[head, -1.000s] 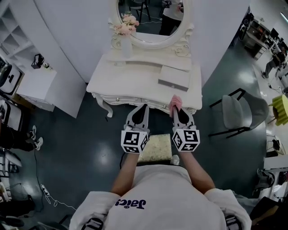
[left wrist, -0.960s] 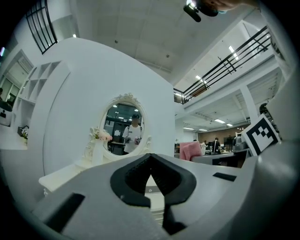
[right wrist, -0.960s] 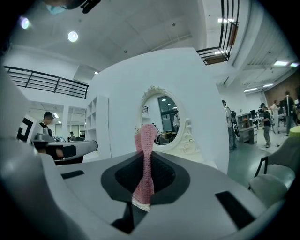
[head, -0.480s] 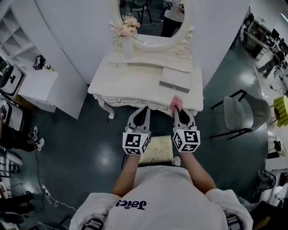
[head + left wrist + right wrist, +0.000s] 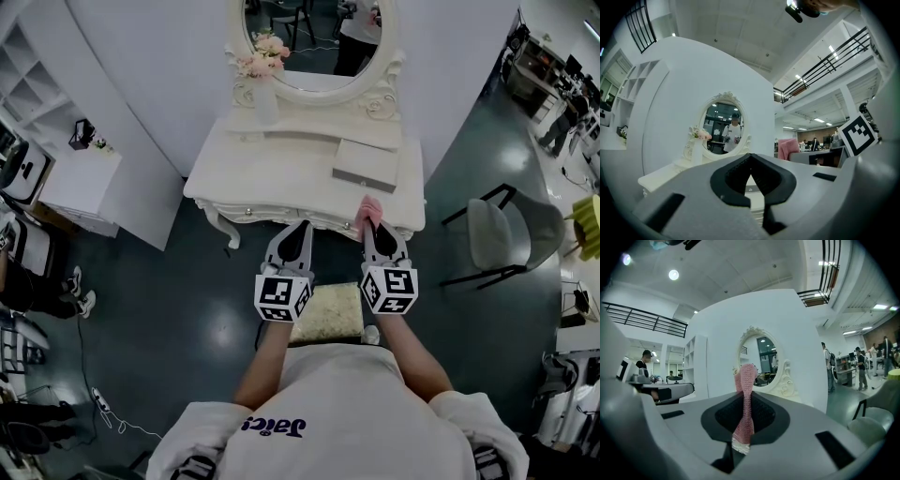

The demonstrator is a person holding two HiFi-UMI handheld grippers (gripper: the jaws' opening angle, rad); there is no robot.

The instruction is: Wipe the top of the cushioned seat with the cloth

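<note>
The cushioned seat (image 5: 325, 312) with a cream floral top stands on the floor just in front of me, partly hidden by my grippers. A pink knitted cloth (image 5: 746, 404) sticks up between the jaws of my right gripper (image 5: 373, 228), which is shut on it; the cloth (image 5: 367, 212) shows over the dressing table's front edge in the head view. My left gripper (image 5: 296, 232) is shut with nothing in it and held level beside the right one. Both grippers hover above the seat and point at the dressing table.
A white dressing table (image 5: 281, 173) with an oval mirror (image 5: 317, 37), a flower vase (image 5: 262, 73) and a flat grey box (image 5: 365, 164) stands ahead. A grey chair (image 5: 502, 236) is to the right, white shelving (image 5: 56, 169) to the left. The floor is dark and glossy.
Both grippers stay almost still, with the cloth held the same way. The head view has shifted slightly.
</note>
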